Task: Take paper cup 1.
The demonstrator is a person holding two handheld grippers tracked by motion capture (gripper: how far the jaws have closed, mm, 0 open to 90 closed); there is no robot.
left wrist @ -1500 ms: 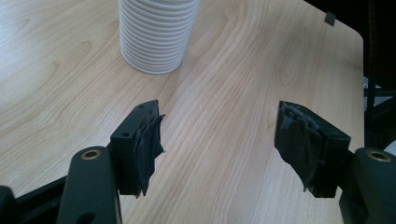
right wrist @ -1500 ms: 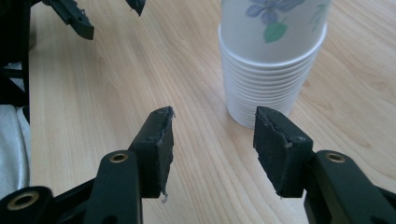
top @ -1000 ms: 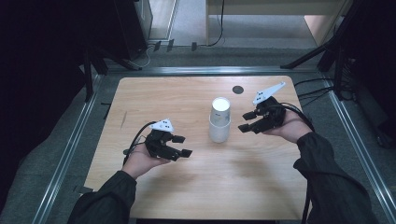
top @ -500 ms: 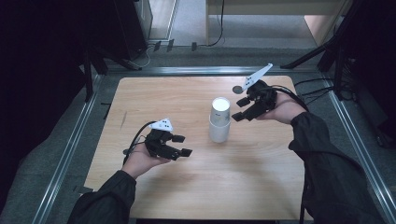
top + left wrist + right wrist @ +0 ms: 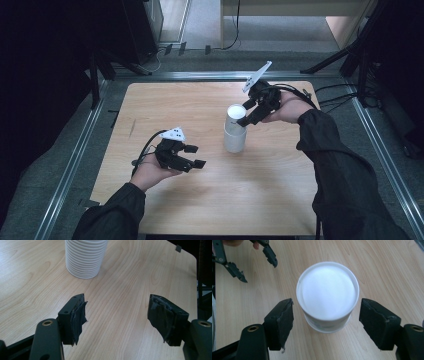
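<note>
A stack of white paper cups (image 5: 234,131) stands upside down near the middle of the wooden table (image 5: 200,100). My right gripper (image 5: 245,113) hovers open just above and to the right of its top, tilted down at it. In the right gripper view its jaws spread on either side of the stack's flat white top (image 5: 327,295), not touching it. My left gripper (image 5: 195,156) is open near the front left, with nothing between its fingers. The left gripper view has the ribbed side of the stack (image 5: 85,257) ahead of the open jaws.
The left gripper (image 5: 249,257) appears far off at the top left of the right gripper view. Metal rails (image 5: 75,150) frame the table on both sides. A small dark round mark (image 5: 254,96) sits on the table near the right hand. Black cables (image 5: 340,95) trail off the right edge.
My right gripper has moved left and forward, from beside the stack to above its top, tilting downward. The left gripper has stayed in place.
</note>
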